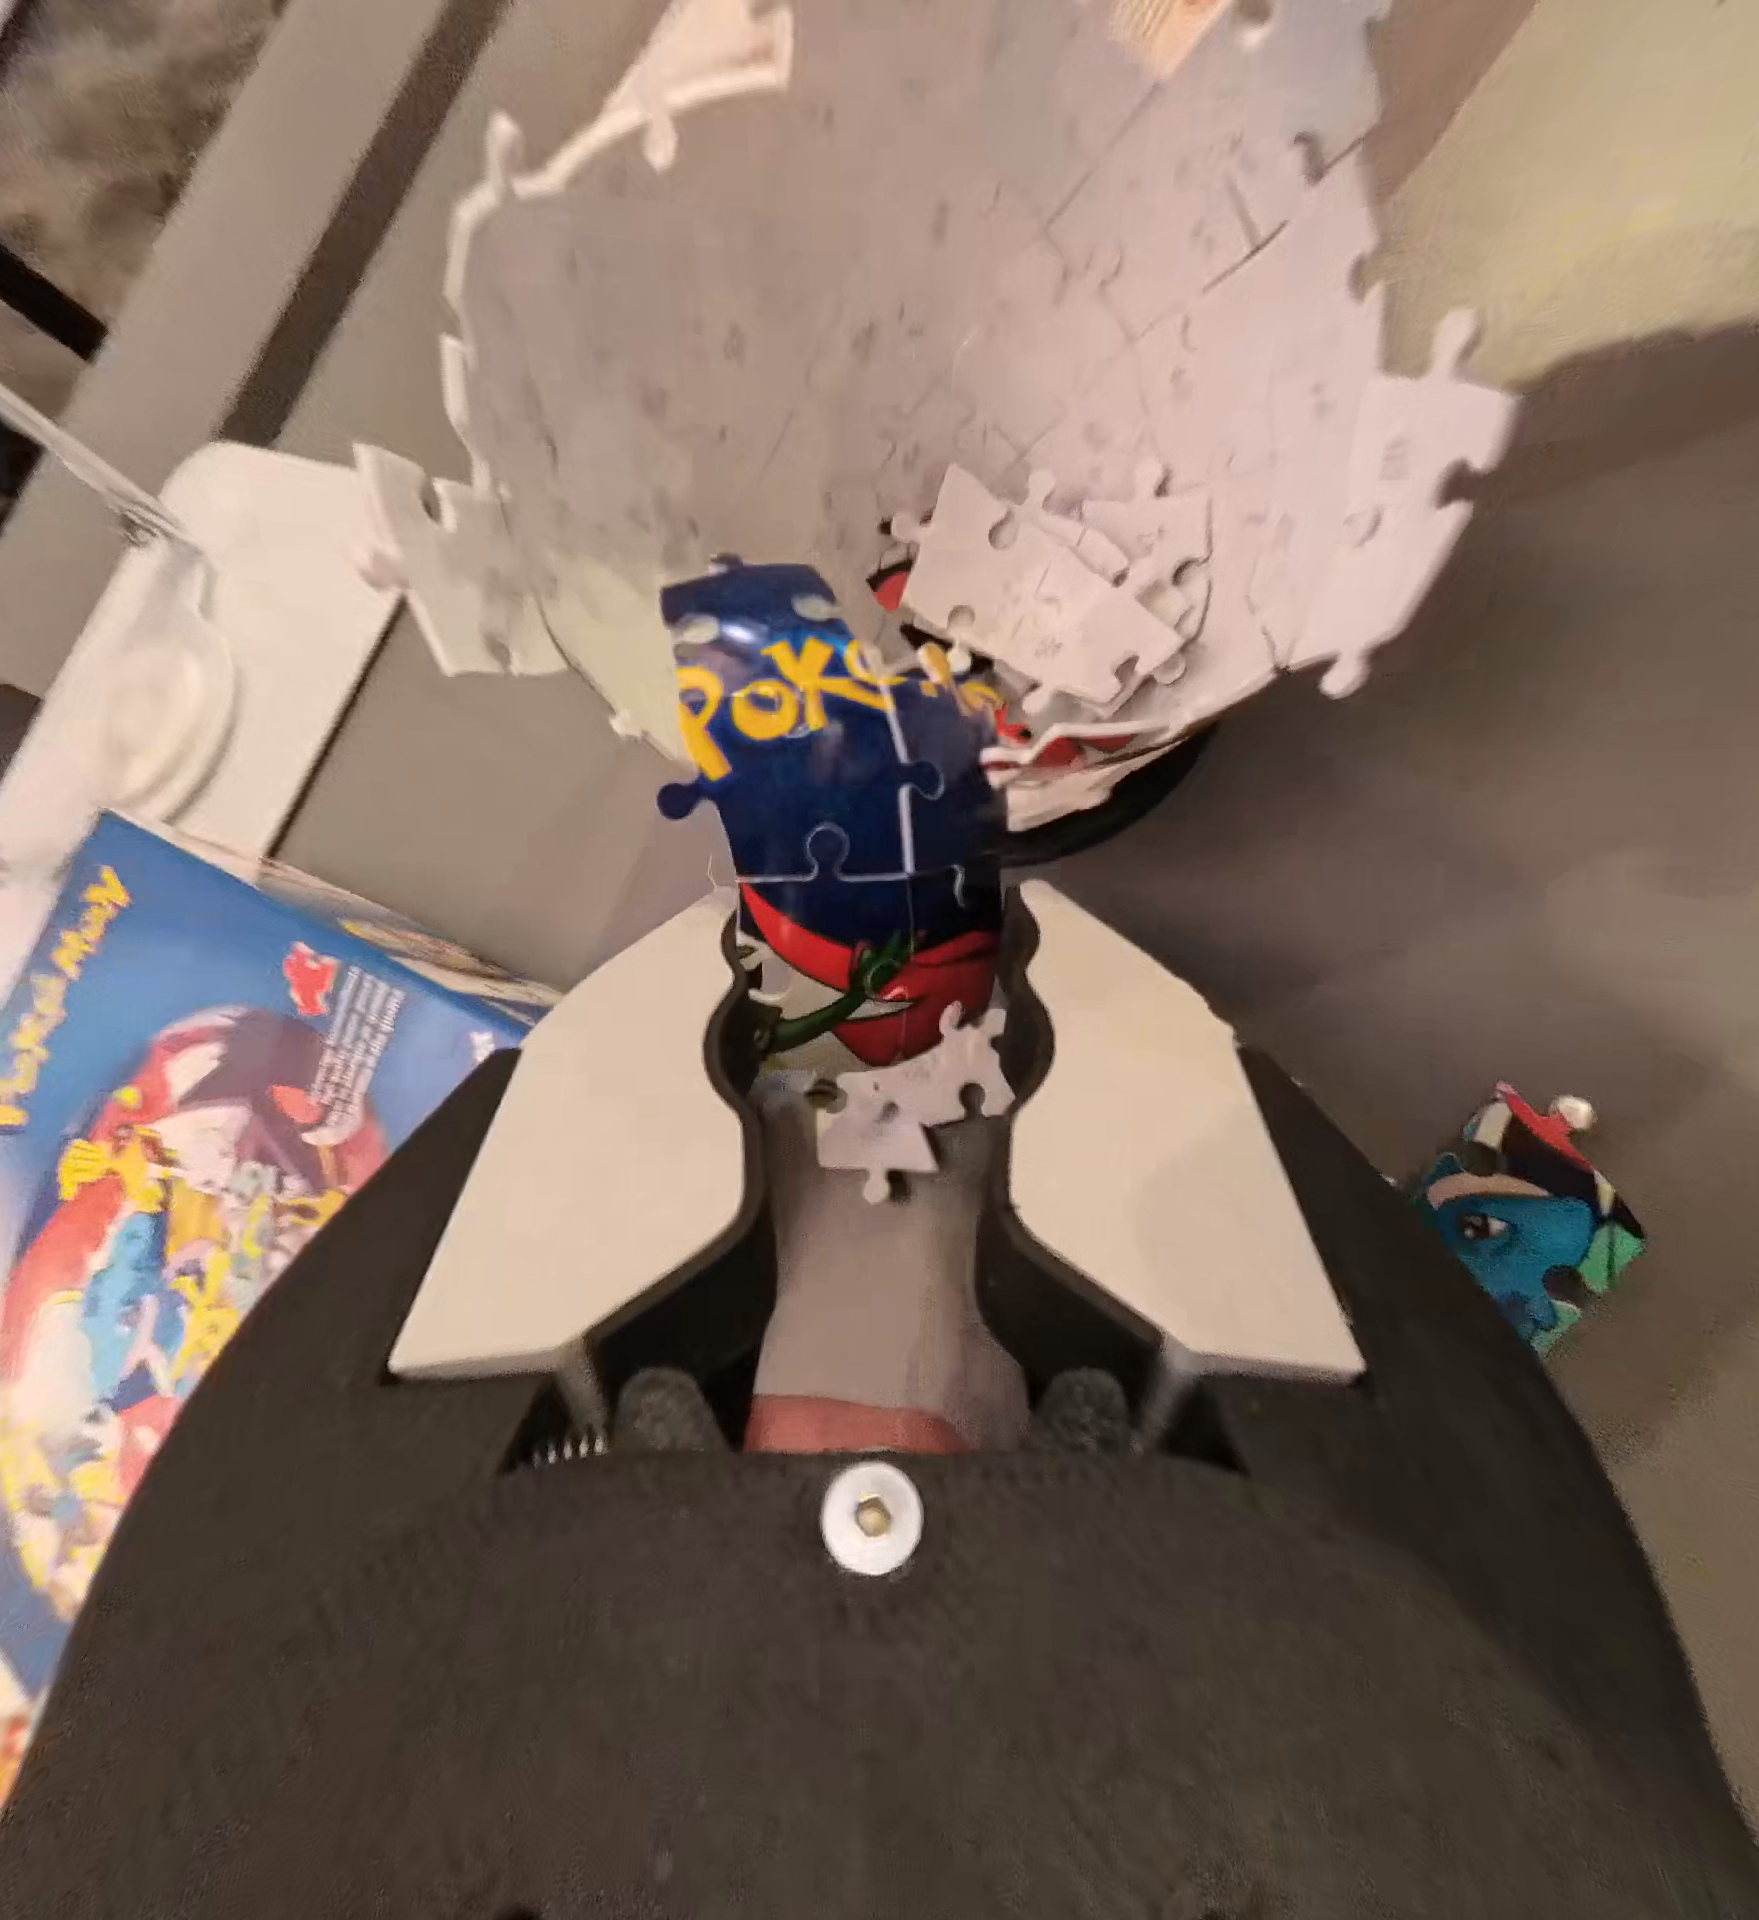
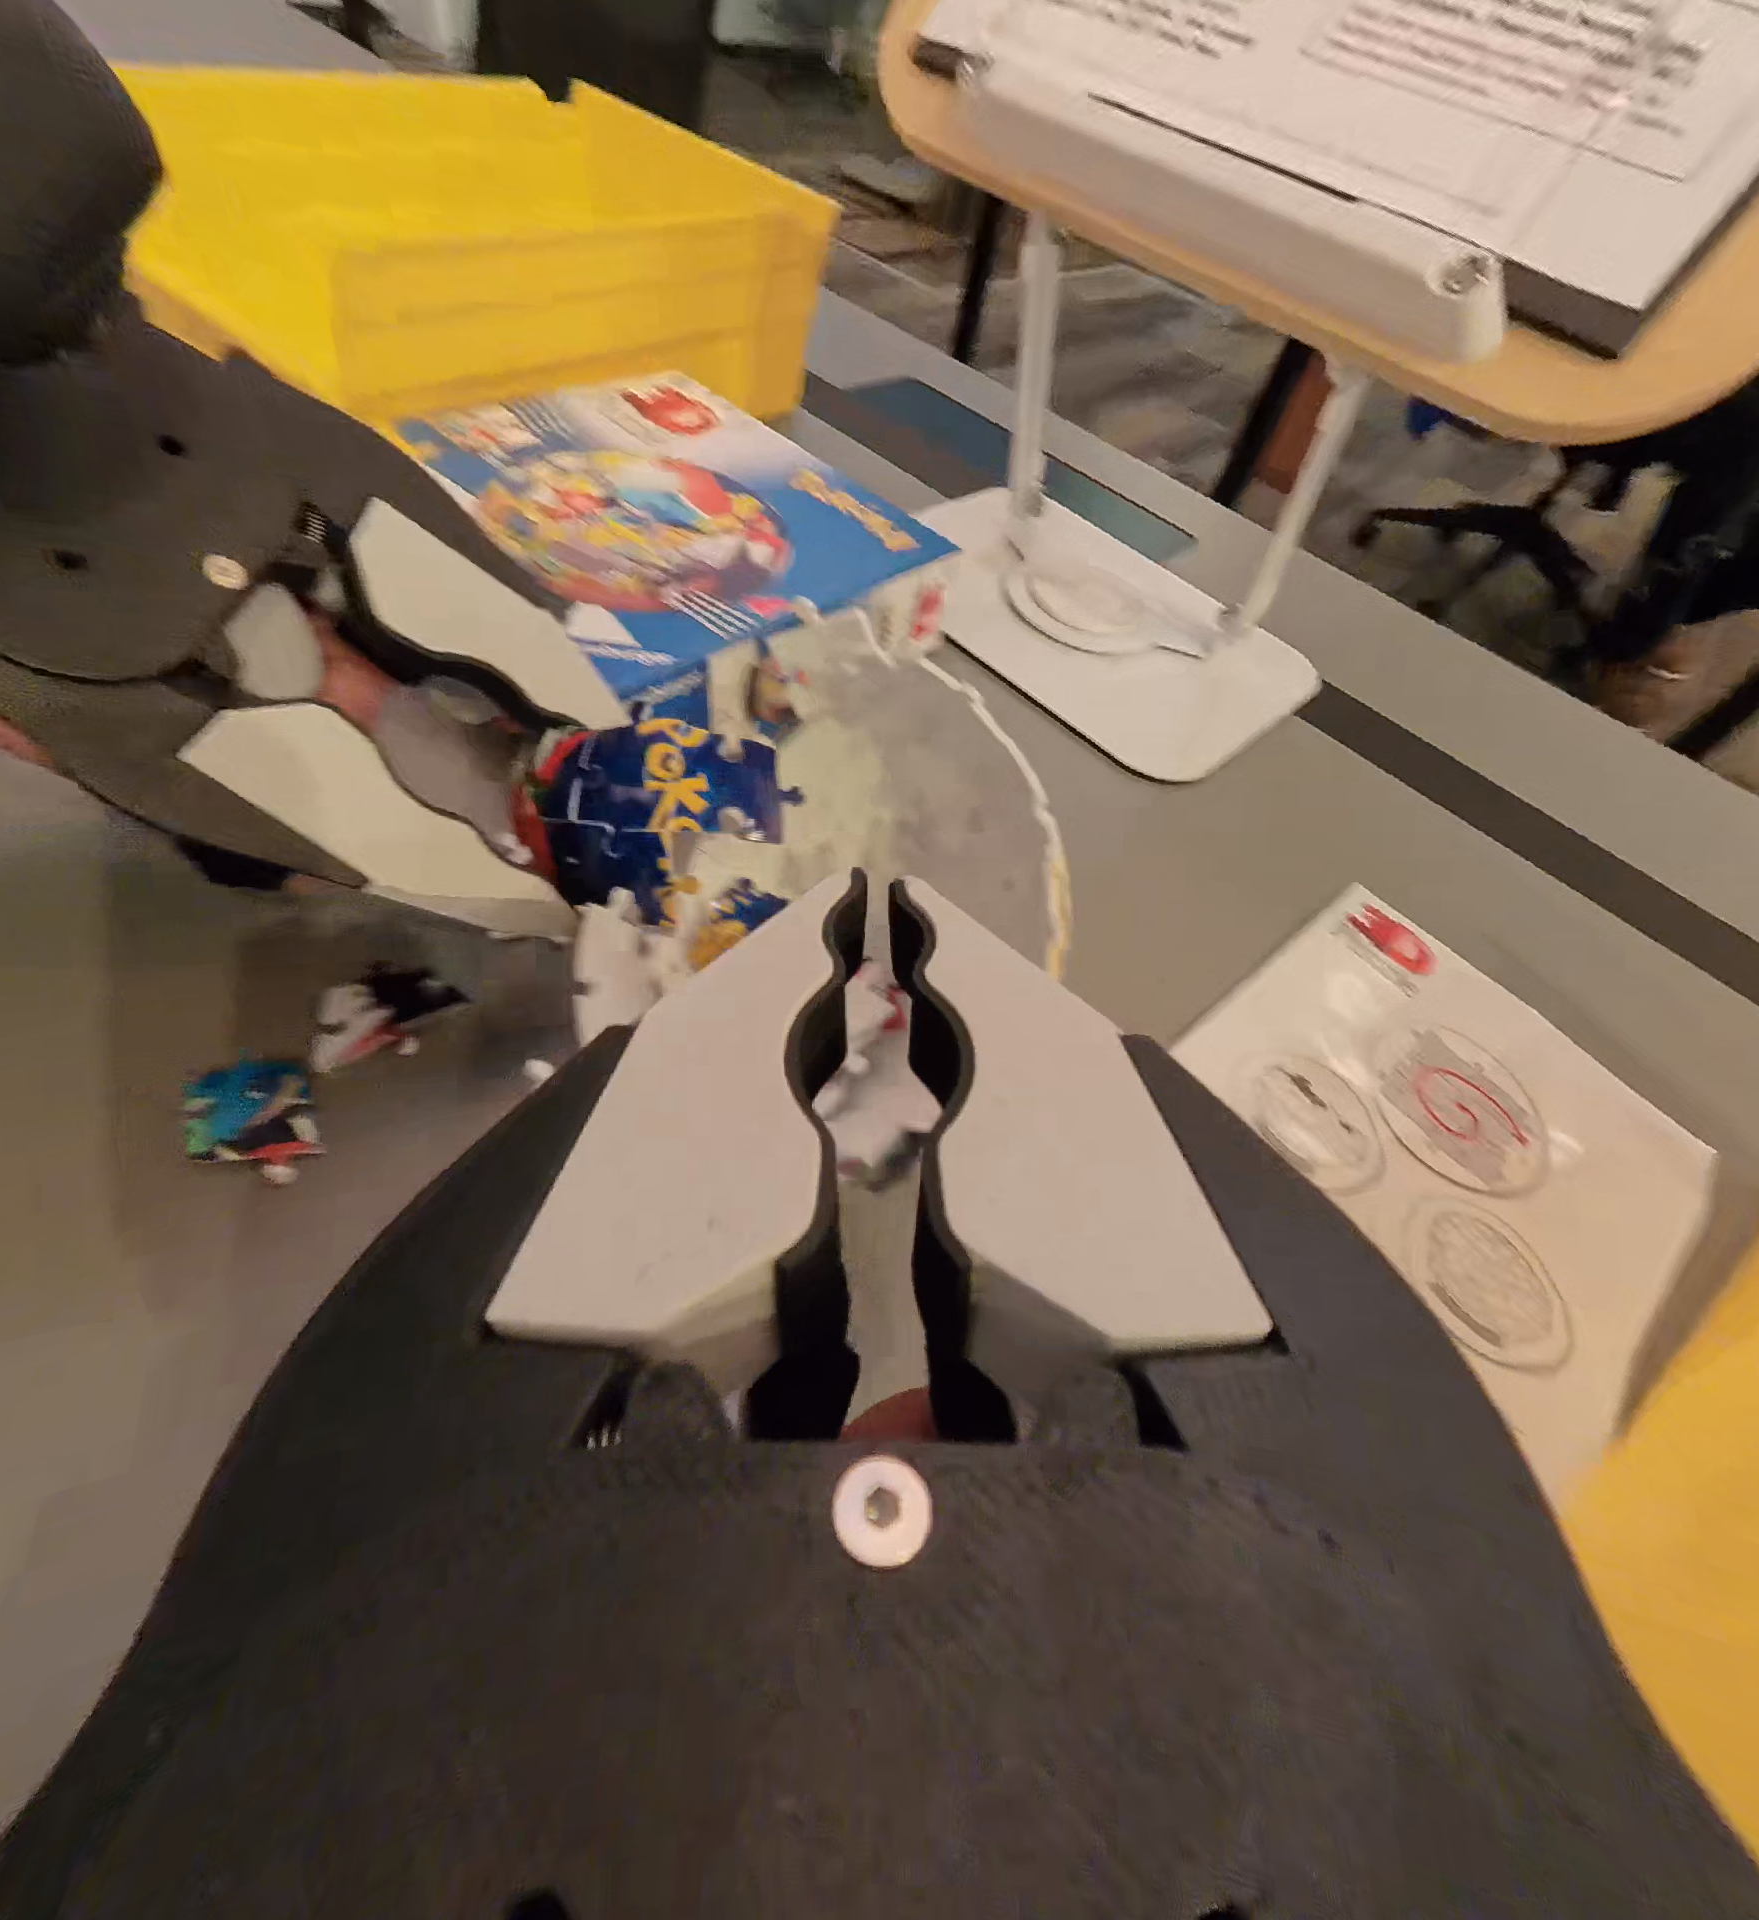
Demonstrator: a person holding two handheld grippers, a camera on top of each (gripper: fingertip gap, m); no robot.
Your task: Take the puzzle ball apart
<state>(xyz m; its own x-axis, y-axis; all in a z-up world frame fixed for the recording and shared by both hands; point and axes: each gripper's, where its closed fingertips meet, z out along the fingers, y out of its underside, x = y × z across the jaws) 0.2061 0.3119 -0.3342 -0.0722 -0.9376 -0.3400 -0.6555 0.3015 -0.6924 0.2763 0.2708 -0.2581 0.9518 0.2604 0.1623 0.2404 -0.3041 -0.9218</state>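
The puzzle ball (image 1: pixel 906 364) is a broken-open shell with its white inside showing; it also shows in the right wrist view (image 2: pixel 916 790). A blue and red strip of joined pieces (image 1: pixel 833 769) hangs from its edge. My left gripper (image 1: pixel 870 935) is shut on this strip, as the right wrist view (image 2: pixel 532 831) also shows. A loose white piece (image 1: pixel 906 1112) lies between its fingers. My right gripper (image 2: pixel 877 894) is nearly closed on the thin edge of the shell, with white and red pieces showing behind its fingers.
Loose coloured pieces (image 1: pixel 1529 1236) lie on the grey table (image 2: pixel 127 1351). The puzzle box (image 2: pixel 667 520) lies beside a yellow bin (image 2: pixel 459 239). A white document stand (image 2: pixel 1145 665) and a sheet with clear discs (image 2: pixel 1426 1143) are at the right. A black ring base (image 1: pixel 1135 800) sits under the ball. My hands' fingertips stand some 11 centimeters from each other.
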